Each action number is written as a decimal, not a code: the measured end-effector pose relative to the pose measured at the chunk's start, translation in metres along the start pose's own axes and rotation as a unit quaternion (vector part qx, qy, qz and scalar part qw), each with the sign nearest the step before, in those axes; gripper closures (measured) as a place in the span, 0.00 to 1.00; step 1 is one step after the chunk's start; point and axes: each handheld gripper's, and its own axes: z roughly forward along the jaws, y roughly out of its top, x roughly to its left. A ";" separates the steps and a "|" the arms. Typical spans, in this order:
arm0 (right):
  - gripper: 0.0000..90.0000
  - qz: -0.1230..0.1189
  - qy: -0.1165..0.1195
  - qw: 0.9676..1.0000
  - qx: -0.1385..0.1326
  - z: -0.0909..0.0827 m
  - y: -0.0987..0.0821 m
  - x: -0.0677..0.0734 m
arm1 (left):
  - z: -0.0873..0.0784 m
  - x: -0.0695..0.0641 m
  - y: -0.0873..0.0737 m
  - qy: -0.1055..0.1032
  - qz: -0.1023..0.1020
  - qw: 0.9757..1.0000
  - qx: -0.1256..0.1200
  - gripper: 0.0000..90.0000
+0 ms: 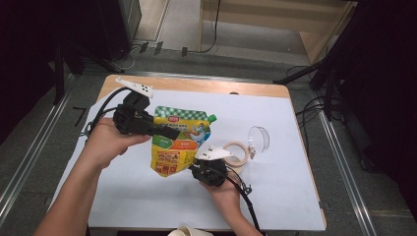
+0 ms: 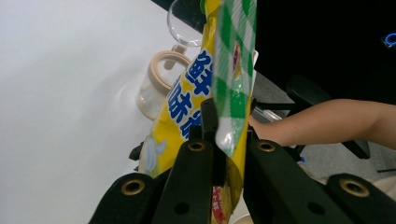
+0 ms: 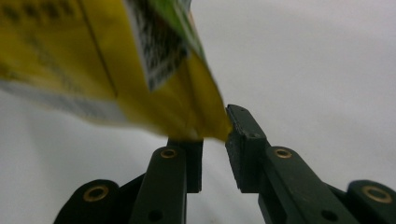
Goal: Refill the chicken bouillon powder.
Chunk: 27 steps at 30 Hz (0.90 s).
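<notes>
A yellow and green spouted pouch (image 1: 179,142) with printed labels is held up off the white sheet. My left gripper (image 1: 169,132) comes in from the left and is shut on the pouch's upper side edge. In the left gripper view the pouch (image 2: 187,107) stands edge-on, pinched between the black jaws of that gripper (image 2: 226,140). My right gripper (image 1: 194,169) sits at the pouch's lower right corner. In the right gripper view that yellow corner (image 3: 93,70) reaches down into the gap of the right gripper (image 3: 215,135), whose jaws stand a little apart, with daylight between them.
A beige tape roll (image 1: 236,153) lies just right of the right gripper, with a clear glass cup (image 1: 259,139) on its side behind it. The white sheet (image 1: 275,187) covers the wooden table. A paper cup (image 1: 189,231) sits at the near edge.
</notes>
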 end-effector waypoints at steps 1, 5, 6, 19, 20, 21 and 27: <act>0.87 -0.001 0.004 1.000 -0.006 0.000 0.000 0.001 | 0.000 0.001 0.000 0.002 -0.003 1.000 -0.002 1.00; 0.84 -0.024 0.010 1.000 -0.009 -0.001 0.000 0.008 | 0.002 0.003 0.000 0.008 -0.011 1.000 -0.008 1.00; 0.84 -0.030 0.013 0.999 -0.010 -0.002 0.000 0.010 | 0.002 0.003 0.000 0.006 -0.013 1.000 -0.012 1.00; 0.78 -0.104 0.025 0.994 -0.014 -0.006 0.001 0.037 | 0.024 0.000 0.004 0.028 -0.012 0.999 -0.021 0.96; 0.78 -0.107 0.025 0.994 -0.015 -0.006 0.001 0.038 | 0.027 0.000 0.005 0.034 -0.009 0.999 -0.016 0.95; 0.78 -0.107 0.029 0.994 -0.015 -0.007 0.001 0.039 | 0.029 -0.001 0.005 0.035 -0.009 0.999 -0.015 0.95; 0.78 -0.103 0.047 0.993 -0.019 -0.013 0.001 0.046 | 0.043 -0.002 0.007 0.041 0.006 0.999 0.002 0.90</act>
